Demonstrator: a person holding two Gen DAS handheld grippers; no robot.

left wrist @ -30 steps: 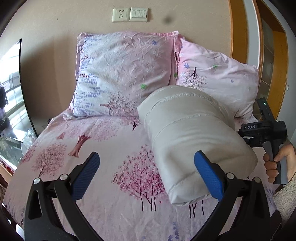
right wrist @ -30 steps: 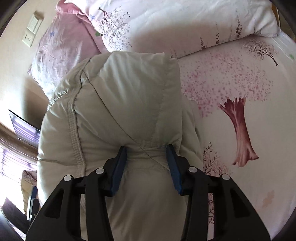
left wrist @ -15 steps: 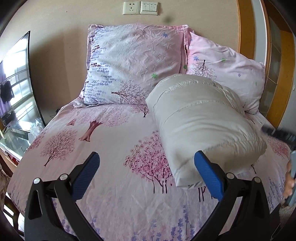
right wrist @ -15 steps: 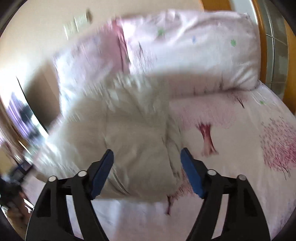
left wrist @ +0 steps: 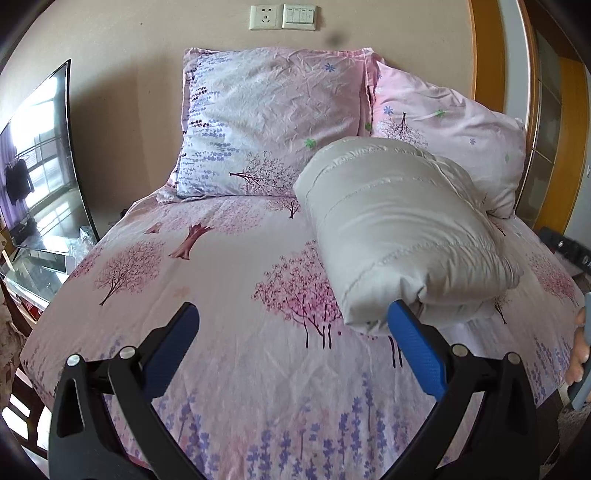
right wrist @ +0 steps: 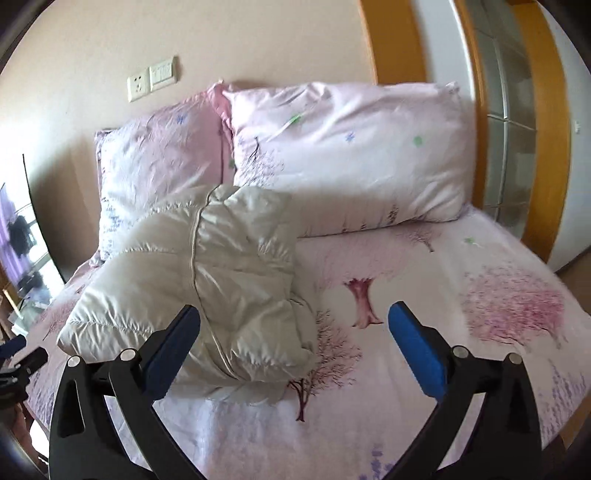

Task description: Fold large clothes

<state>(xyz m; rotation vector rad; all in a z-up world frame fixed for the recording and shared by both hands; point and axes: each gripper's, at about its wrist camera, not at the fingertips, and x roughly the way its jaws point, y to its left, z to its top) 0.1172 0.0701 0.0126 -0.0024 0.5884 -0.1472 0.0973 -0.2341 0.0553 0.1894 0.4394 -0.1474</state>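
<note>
A pale grey puffer jacket point(left wrist: 399, 229) lies folded into a thick bundle on the pink tree-print bed point(left wrist: 236, 288), its far end against the right pillow. In the right wrist view the same jacket point(right wrist: 207, 280) shows its zip seam. My left gripper point(left wrist: 291, 332) is open above the sheet, its right blue pad level with the bundle's near end and nothing between the pads. My right gripper point(right wrist: 293, 332) has its jaws opening wide; it stands back from the jacket and holds nothing. At the right edge of the left wrist view a hand point(left wrist: 580, 350) holds the right gripper's handle.
Two floral pillows point(left wrist: 273, 125) point(left wrist: 450, 140) lean on the beige wall under a socket and switch plate point(left wrist: 282, 16). A mirror or screen point(left wrist: 37, 166) and a glass table stand left of the bed. A wooden door frame point(right wrist: 517, 129) rises to the right.
My right gripper let go of the jacket, opened wide and pulled back and up from it. My left gripper drew back a little, so more of the bed shows. The jacket stays put.
</note>
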